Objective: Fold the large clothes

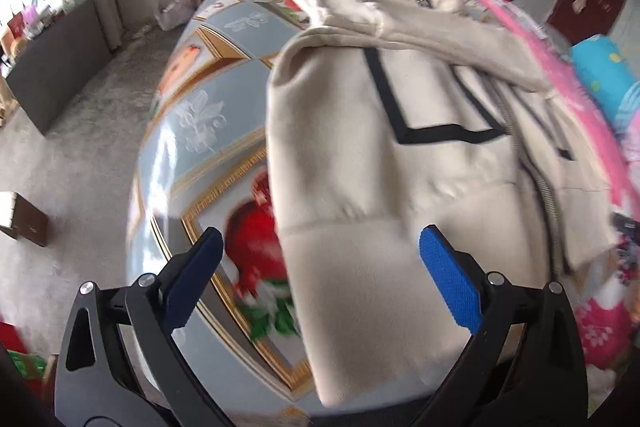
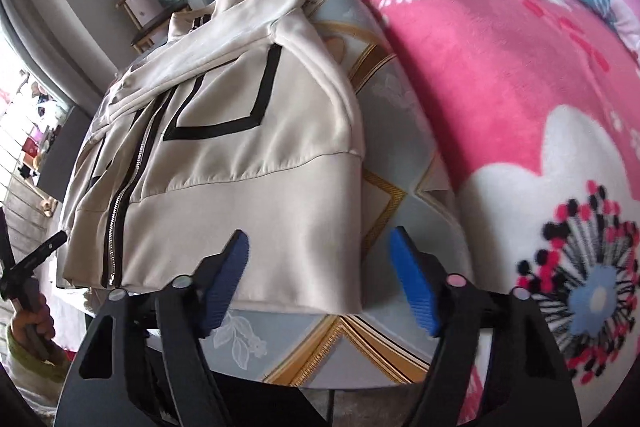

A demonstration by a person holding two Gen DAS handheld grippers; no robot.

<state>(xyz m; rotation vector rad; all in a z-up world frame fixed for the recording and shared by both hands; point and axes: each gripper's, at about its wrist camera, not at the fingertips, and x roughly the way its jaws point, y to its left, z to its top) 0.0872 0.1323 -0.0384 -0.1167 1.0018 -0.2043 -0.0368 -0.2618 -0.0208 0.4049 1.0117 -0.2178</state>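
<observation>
1. On the table [image 2: 360, 359] with the picture cloth lies a cream jacket [image 2: 240, 147], partly folded, with black stripes and a zipper [image 2: 120, 211].
2. Both sleeves lie folded across its top.
3. Beside the jacket sits a pink blanket [image 2: 500, 87] with big flowers.
4. Above the jacket's bottom edge, the left gripper [image 1: 320, 267] is wide open and holds nothing.
5. At the jacket's bottom corner, the right gripper [image 2: 320, 267] is open too, and nothing is pinched.
</observation>
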